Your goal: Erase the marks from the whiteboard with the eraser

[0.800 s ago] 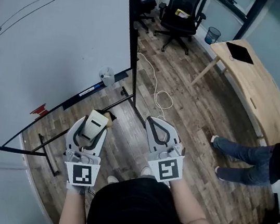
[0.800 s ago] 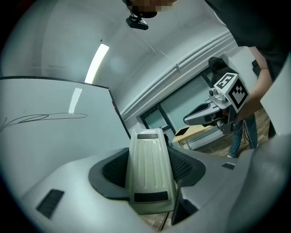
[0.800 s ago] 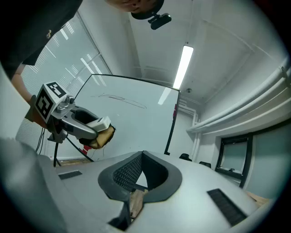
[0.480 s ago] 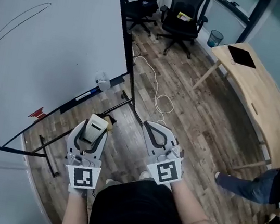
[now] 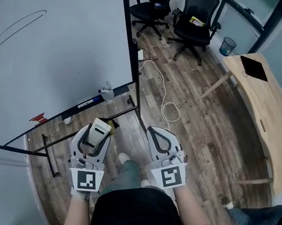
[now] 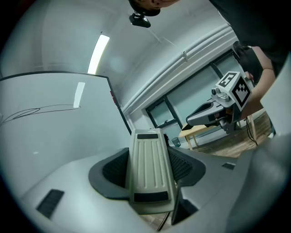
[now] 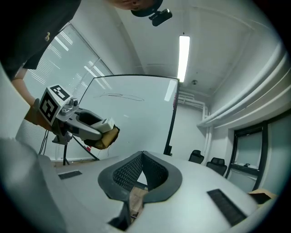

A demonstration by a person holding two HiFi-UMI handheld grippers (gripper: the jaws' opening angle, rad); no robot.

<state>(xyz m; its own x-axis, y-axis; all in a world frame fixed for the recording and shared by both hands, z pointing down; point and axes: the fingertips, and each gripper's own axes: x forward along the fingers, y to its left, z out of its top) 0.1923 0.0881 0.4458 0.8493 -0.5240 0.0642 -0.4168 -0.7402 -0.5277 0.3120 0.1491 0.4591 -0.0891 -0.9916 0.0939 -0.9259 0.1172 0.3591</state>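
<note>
The left gripper (image 5: 96,135) is clamping the eraser (image 5: 98,130) between its jaws, the ribbed pale back of the eraser (image 6: 148,170) facing up and its tan felt side facing down. The whiteboard (image 5: 51,42) is standing ahead of this gripper and off to its left, apart from the eraser, with thin curved marks (image 7: 120,96) showing high on it. The right gripper (image 5: 161,136) is hanging just beside the left one, jaws pressed together with nothing between them.

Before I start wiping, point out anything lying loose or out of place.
A white cable snakes loose across the wood floor beside the foot of the whiteboard, a possible trip hazard. Nothing else stands out.
</note>
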